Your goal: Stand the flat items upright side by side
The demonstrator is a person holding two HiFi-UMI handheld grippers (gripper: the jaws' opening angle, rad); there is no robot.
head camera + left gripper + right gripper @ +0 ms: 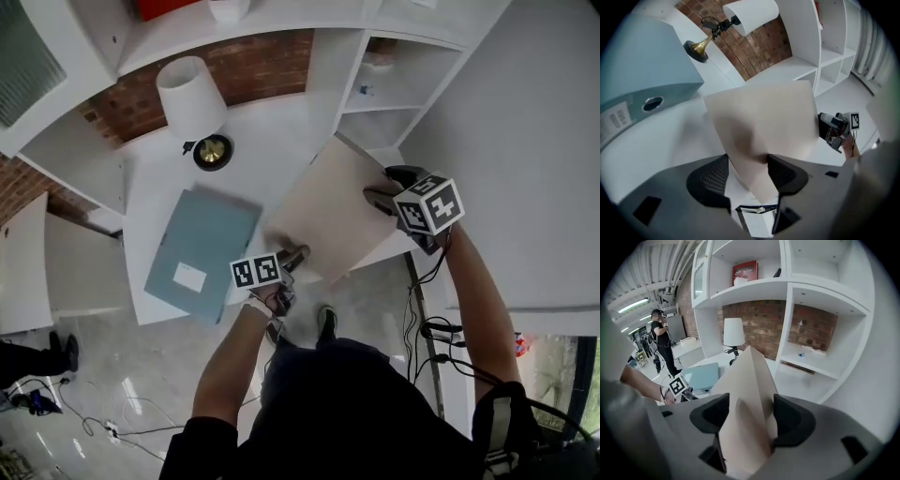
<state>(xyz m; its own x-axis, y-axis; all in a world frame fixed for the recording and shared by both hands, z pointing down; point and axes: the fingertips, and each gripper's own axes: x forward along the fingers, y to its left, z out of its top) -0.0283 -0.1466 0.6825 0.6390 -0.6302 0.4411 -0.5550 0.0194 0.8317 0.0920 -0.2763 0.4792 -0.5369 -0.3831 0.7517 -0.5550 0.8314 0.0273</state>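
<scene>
A beige binder (323, 211) is held tilted above the white table (272, 131), gripped at two edges. My left gripper (286, 262) is shut on its near corner, and the binder (764, 126) fills the gap between those jaws (749, 176). My right gripper (384, 192) is shut on the far right edge, where the binder (745, 394) sits wedged between both pads (747, 416). A blue-grey binder (202, 248) lies flat on the table to the left, label up. It also shows in the left gripper view (637, 79) and the right gripper view (703, 375).
A white-shaded brass lamp (192, 98) stands at the back of the table. White shelf cubbies (394, 84) rise to the right, with a brick wall behind. A red box (744, 272) sits on an upper shelf. A person (661, 338) stands far off to the left.
</scene>
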